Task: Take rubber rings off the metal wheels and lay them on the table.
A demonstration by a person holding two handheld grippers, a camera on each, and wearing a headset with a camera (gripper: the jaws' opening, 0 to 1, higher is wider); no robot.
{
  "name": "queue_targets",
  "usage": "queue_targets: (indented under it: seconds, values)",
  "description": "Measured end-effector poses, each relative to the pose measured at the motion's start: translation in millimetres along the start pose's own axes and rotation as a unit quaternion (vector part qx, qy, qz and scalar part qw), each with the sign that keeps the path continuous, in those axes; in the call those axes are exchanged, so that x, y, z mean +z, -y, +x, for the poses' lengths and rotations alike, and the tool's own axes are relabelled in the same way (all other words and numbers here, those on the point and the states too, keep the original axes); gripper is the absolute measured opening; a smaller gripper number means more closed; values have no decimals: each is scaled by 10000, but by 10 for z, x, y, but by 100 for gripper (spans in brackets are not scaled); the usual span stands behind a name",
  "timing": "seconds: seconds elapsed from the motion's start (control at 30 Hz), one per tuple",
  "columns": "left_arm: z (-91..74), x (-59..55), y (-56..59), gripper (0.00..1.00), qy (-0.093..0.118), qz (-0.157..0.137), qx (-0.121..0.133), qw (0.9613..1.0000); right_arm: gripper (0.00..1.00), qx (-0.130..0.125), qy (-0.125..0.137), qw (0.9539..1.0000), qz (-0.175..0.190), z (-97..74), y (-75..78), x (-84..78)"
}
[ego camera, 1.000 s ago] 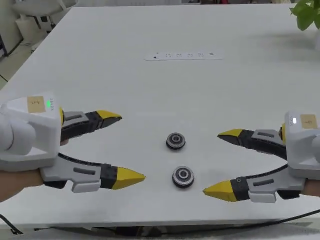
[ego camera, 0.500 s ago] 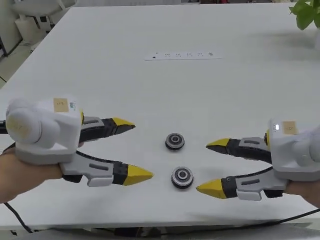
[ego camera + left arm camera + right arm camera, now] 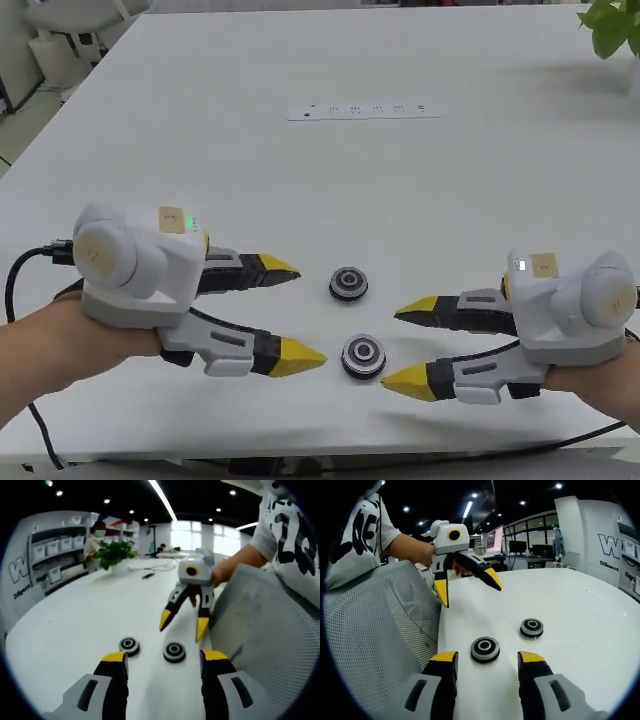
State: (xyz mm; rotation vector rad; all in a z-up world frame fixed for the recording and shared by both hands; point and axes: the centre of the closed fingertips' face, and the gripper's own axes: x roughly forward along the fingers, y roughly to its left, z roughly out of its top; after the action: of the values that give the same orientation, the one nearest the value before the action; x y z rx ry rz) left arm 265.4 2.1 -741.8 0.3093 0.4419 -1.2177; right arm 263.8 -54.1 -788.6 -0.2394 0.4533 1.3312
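Two hand-held grippers, left (image 3: pixel 308 314) and right (image 3: pixel 391 346), hang with jaws spread wide either side of the nearer metal wheel (image 3: pixel 363 355) on the white table (image 3: pixel 300 180). The farther wheel (image 3: pixel 348 283) lies just beyond. Their dark rubber rings (image 3: pixel 474 650) are hard to separate from the hubs.

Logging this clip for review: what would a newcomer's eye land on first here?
Two small round wheels ringed in black rubber, the nearer metal wheel and the farther metal wheel, lie close together on the white table near its front edge. The yellow-tipped grey-and-black left gripper and the matching right gripper point at them from either side, jaws open, touching neither.
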Motion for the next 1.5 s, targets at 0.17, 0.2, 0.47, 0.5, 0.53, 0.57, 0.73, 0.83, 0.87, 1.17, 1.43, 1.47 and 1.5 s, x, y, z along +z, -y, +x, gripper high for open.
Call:
queue_targets:
  seconds: [0.17,0.2,0.47,0.5,0.53,0.57,0.73,0.83,0.87,1.17,1.43,1.47,1.5]
  values:
    - [103,-36,-4,54,-65,28,-112,9999,39,50,-39,10000,53,24,-2,-48]
    - [119,-49,0,54,-92,40,-140,9999,38,60,-50,10000,56,28,-2,-56]
    - [245,-118,55,47,-221,79,-309,9992,32,147,-19,9998,151,73,-11,-79]
    - [261,-127,59,47,-234,65,-325,9992,31,167,-12,9997,167,79,-14,-85]
    - [272,-135,65,46,-242,43,-347,9991,31,177,-13,9997,174,84,-16,-89]
    - [284,-145,74,45,-250,32,-372,9990,30,190,-23,9997,178,90,-21,-95]
    - [359,-208,117,40,-356,38,-481,9982,28,256,-61,9995,175,119,-45,-120]
    - [405,-210,127,38,-354,8,-511,9981,26,256,-11,9994,232,125,-40,-109]
    - [422,-207,134,37,-350,-16,-532,9980,25,258,14,9993,265,127,-37,-103]
    - [526,-231,141,28,-384,-37,-565,9977,21,281,66,9990,347,139,-38,-109]
    - [605,-262,208,22,-452,69,-587,9972,19,298,32,9991,313,151,-40,-129]
    - [601,-258,212,21,-436,93,-589,9973,19,300,28,9991,304,154,-41,-130]
    - [597,-259,208,20,-447,81,-585,9973,18,306,22,9991,303,157,-42,-133]
